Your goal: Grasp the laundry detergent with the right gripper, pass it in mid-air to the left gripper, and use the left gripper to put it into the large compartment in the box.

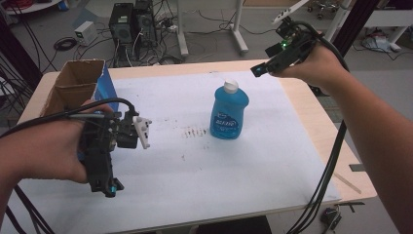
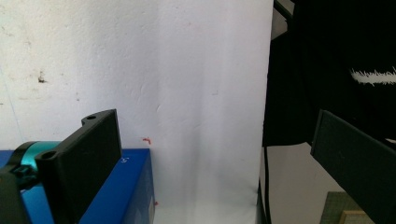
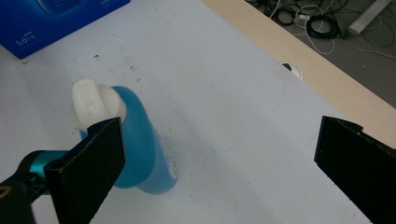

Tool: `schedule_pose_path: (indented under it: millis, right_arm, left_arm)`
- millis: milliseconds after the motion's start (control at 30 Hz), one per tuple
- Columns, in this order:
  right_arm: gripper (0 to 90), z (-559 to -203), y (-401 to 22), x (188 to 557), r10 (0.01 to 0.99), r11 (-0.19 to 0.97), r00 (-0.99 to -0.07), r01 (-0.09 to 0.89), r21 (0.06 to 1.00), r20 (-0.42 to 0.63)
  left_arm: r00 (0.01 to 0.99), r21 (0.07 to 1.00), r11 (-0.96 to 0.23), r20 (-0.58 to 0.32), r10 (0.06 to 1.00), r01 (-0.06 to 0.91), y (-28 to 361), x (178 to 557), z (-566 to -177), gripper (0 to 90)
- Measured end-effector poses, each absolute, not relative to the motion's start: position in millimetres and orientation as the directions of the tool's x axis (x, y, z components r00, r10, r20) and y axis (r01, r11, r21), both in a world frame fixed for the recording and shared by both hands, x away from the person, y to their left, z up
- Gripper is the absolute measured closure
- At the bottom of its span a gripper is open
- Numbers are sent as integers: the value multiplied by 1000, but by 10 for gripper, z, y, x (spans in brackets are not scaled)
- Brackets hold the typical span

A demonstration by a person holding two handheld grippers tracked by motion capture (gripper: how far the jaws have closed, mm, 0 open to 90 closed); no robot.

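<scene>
From the high view, a blue bottle (image 1: 229, 109) with a white cap stands upright near the middle of the white-covered table (image 1: 253, 165), touching neither tool. The right gripper (image 1: 259, 69) hangs above and to the right of it, well off the surface, tilted down toward the cap. The left gripper (image 1: 111, 187) sits low at the near left, beside an open cardboard box (image 1: 78, 83) with a blue side.

In the left gripper view, its jaws stand wide apart with nothing between them, over bare white cover and the corner of the blue box (image 2: 122, 196).

In the right gripper view, the jaws are likewise spread and empty; the bottle (image 3: 140, 140) lies behind the left jaw rather than between the two. That offset is the risk: closing or descending from here would likely clip the cap (image 3: 91, 100) with one jaw and tip the tall bottle over, or pinch only its rounded shoulder so it slips.
</scene>
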State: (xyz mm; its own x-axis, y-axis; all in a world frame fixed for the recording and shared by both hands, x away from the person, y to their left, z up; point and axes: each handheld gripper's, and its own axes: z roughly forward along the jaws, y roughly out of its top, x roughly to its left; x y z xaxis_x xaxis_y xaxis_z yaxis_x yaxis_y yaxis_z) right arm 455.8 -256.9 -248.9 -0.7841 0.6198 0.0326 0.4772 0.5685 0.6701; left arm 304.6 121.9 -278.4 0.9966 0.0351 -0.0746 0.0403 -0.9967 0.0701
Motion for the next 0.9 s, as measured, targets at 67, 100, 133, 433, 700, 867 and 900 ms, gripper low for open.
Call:
schedule_pose_path:
  millis: [67, 100, 133, 433, 700, 867, 900]
  right_arm:
    - [13, -2521, -2617, 4496, 619, 561, -784, 473, 679, 35]
    - [13, -2541, -2645, 4466, 618, 553, -785, 472, 687, 42]
    - [13, -2567, -2673, 4439, 616, 548, -786, 468, 693, 44]
    - [13, -2778, -2913, 4176, 630, 502, -775, 454, 736, 48]
    - [13, -3000, -3012, 3963, 634, 429, -771, 417, 802, 62]
    - [13, -3154, -3030, 3867, 636, 391, -770, 381, 838, 54]
    - [13, -3219, -3026, 3836, 636, 380, -770, 374, 846, 54]
  left_arm:
    - [996, 66, -997, -79, 35, 40, 1225, 3041, -2782, 18]
    - [996, 63, -997, -76, 36, 41, 1227, 3038, -2782, 18]
    - [996, 61, -997, -75, 38, 42, 1228, 3036, -2782, 18]
    - [997, 57, -998, -72, 33, 37, 1203, 3010, -2753, 18]
    - [996, 59, -998, -79, 31, 36, 1195, 3000, -2789, 18]
    - [996, 57, -998, -77, 34, 38, 1210, 3007, -2796, 18]
    - [996, 55, -998, -78, 31, 35, 1213, 3010, -2795, 17]
